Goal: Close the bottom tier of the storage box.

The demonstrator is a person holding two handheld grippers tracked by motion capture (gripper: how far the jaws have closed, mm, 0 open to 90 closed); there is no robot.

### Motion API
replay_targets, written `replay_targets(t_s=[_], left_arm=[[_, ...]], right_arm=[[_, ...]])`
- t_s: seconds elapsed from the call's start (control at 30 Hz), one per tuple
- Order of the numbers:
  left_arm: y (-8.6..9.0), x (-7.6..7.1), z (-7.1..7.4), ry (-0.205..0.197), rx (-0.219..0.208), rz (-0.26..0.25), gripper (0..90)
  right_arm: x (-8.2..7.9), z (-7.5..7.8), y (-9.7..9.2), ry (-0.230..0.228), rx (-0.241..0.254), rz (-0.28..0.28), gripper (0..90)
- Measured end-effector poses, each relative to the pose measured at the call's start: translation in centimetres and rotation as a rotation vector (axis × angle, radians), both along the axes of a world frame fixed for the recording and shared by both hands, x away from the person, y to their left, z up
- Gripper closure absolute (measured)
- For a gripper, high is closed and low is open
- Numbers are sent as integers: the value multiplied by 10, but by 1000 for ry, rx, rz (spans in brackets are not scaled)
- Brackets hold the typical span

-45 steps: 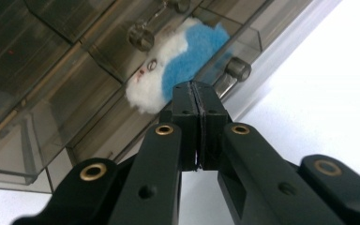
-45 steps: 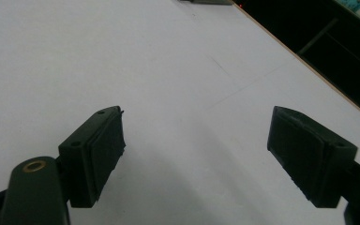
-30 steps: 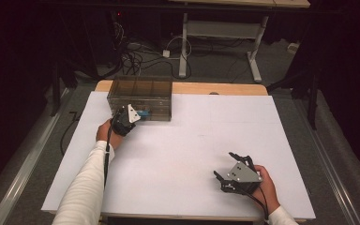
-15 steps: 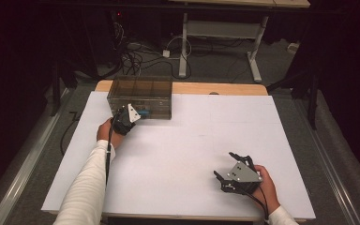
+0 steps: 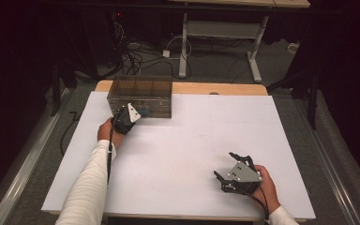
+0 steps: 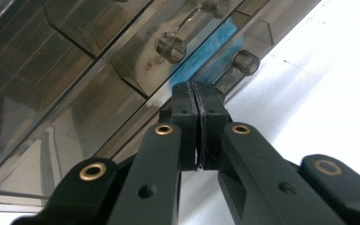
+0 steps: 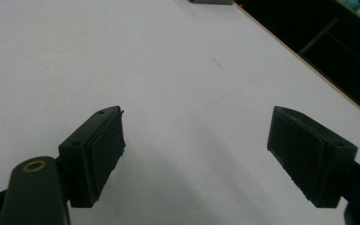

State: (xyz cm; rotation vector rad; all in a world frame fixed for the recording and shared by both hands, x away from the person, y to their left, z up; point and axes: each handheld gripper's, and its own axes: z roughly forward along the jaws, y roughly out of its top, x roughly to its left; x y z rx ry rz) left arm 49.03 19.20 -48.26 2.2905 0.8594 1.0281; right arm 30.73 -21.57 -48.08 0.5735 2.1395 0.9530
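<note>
A: From above, at the table's far left: smoky clear drawer box (image 5: 140, 96) on the white table (image 5: 197, 140), back against the wooden strip. Left gripper (image 5: 130, 115) right at the box's front face, low and left of middle, grey plate on top, cable trailing down along the white sleeve (image 5: 90, 180).

B: And near the front right edge: right gripper (image 5: 232, 174) resting low over bare tabletop, well apart from the box, jaws spread.

A: Along the left gripper's own jaws: pads pressed flat together, tips (image 6: 198, 101) up against the drawer front. Nothing visible between the pads. Whether touching the plastic or just short of it, cannot tell.

B: Anything inside the box there?

A: Something blue (image 6: 206, 51) behind the clear front, just beyond the tips. Two round clear knobs too, one (image 6: 171, 47) above left of the tips, another (image 6: 246, 62) above right. Dark dividers across the compartments.

B: Along the right gripper's jaws: both pads wide apart, one (image 7: 104, 145) low left, the other at right, plain white surface between them. Dark floor past the table's edge at upper right.
</note>
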Motion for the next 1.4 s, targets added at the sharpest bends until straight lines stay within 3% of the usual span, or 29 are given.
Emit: replay_targets(t_s=[0.73, 1.4], left_arm=[[-6, 3, -1, -20, 10, -4, 852], [-4, 1, -2, 1, 7, 14, 835]], right_arm=[[-1, 0, 1, 3, 2, 8, 199], [-1, -1, 2, 5, -1, 10, 199]])
